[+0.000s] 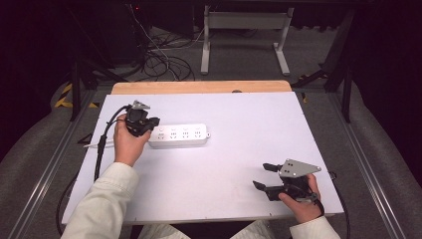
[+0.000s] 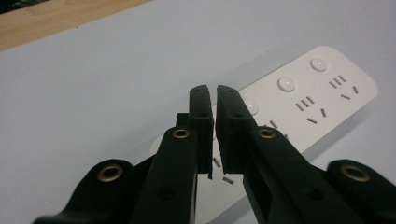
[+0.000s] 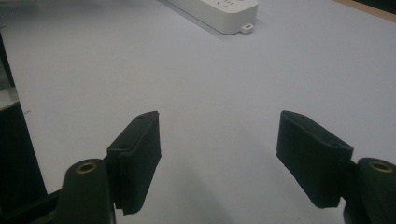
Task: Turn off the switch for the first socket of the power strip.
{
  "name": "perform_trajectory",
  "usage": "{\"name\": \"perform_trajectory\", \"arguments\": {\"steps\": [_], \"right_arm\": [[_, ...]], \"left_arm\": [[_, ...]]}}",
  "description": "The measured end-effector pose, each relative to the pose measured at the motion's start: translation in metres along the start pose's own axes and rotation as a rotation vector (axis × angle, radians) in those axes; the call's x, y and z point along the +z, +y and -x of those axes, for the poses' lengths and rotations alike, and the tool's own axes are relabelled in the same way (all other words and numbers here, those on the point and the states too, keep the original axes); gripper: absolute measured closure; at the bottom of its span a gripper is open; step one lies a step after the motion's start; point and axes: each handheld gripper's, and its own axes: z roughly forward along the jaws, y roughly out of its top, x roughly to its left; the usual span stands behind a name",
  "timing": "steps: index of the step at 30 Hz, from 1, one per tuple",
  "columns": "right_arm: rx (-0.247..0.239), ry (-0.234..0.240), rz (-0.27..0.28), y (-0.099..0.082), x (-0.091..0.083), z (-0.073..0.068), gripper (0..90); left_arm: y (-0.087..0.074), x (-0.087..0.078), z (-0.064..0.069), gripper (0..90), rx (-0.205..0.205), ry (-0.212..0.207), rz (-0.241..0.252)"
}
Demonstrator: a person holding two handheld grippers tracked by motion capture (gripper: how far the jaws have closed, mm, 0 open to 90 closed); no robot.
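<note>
Hovering over the left end of the white power strip (image 1: 178, 136), the left gripper (image 1: 149, 127) has its jaws nearly together, a thin slit between the pads and nothing caught in it. In the left gripper view the tips (image 2: 214, 100) sit just above the strip's (image 2: 322, 88) buttons, so the work looks to be pressing a switch; whether that press is done I cannot tell. The strip lies flat on the white table (image 1: 239, 114), left of centre. Further right, the right gripper (image 1: 263, 175) rests near the front edge, well apart from the strip, jaws spread wide and empty, with no part taken yet.
</note>
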Motion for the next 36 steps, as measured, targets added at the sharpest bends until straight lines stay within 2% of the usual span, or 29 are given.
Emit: {"name": "perform_trajectory", "arguments": {"steps": [4,5,6,7,8,10,14,18,23,28,30,33,36], "right_arm": [[0.001,0.001,0.000,0.000,0.001,0.001,31.0],[0.001,0.000,0.000,0.000,0.001,0.001,31.0],[0.001,0.001,0.000,0.001,0.001,0.001,31.0],[0.000,0.002,0.000,0.001,0.001,0.001,31.0],[0.000,0.002,0.000,0.001,0.001,0.001,31.0],[-0.001,0.002,0.000,0.001,0.002,0.000,30.9],[0.000,0.001,0.003,0.001,0.001,0.001,30.9],[0.001,0.000,0.005,0.001,0.001,0.001,30.9],[-0.001,-0.001,0.004,0.001,0.001,0.000,30.9],[-0.002,-0.003,0.006,0.002,0.000,0.000,30.8],[-0.005,-0.003,0.008,0.002,0.000,0.000,30.8],[-0.009,-0.003,0.017,0.002,-0.001,-0.001,30.8],[-0.008,-0.003,0.020,0.002,-0.001,-0.001,30.8]], "left_arm": [[0.004,-0.009,0.004,82.3,-0.001,-0.024,0.027],[0.005,-0.011,0.005,78.1,0.001,-0.023,0.027],[0.005,-0.011,0.006,70.5,-0.006,-0.037,0.023],[0.005,-0.013,0.008,61.5,0.003,-0.035,0.021],[0.005,-0.014,0.009,61.5,0.008,-0.044,0.024],[0.005,-0.019,0.013,55.8,0.015,-0.055,0.033],[0.007,-0.031,0.018,49.7,0.022,-0.079,0.078],[0.007,-0.041,0.023,47.7,0.030,-0.109,0.104],[0.006,-0.055,0.029,45.0,0.059,-0.118,0.126],[0.003,-0.072,0.038,42.4,0.083,-0.150,0.155],[0.001,-0.079,0.041,42.6,0.092,-0.164,0.174],[-0.006,-0.086,0.046,42.7,0.090,-0.208,0.196],[-0.014,-0.092,0.053,42.2,0.110,-0.233,0.205]]}}
